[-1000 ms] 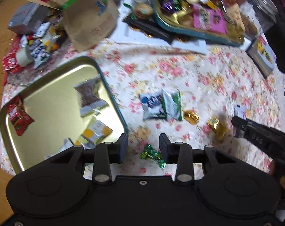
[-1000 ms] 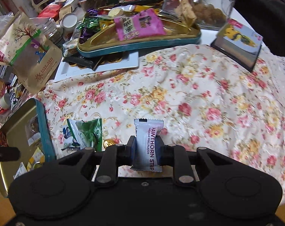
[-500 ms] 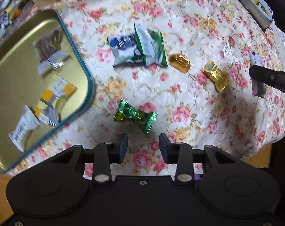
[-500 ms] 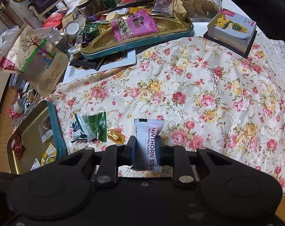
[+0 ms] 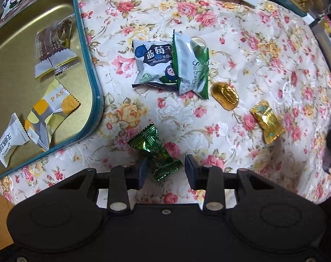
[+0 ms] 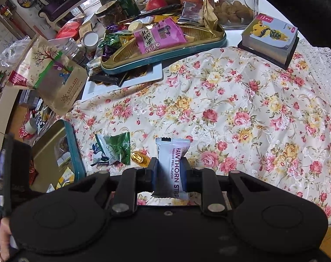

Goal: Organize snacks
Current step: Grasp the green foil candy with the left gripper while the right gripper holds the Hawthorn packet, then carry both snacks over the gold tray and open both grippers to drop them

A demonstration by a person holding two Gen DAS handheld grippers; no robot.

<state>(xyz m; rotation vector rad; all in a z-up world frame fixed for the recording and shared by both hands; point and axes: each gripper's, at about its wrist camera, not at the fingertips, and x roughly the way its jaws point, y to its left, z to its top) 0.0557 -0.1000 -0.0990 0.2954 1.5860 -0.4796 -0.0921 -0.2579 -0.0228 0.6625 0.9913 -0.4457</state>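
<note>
**Closing on the green candy**

The left gripper (image 5: 164, 170) is released, its jaws apart, with the green candy (image 5: 155, 155) lying between them on the floral cloth (image 5: 242, 69). The candy lies tilted, its lower twist close to the left jaw. I judge it is best to center the jaws on the thick middle, not on the thin twisted end, then close slowly. The gold tray (image 5: 93, 83) waits at 10 o'clock from the candy, so a short lift suffices. The right gripper (image 6: 169, 170) is clenched on the hawthorn strip (image 6: 171, 166), which stands upright.
</note>
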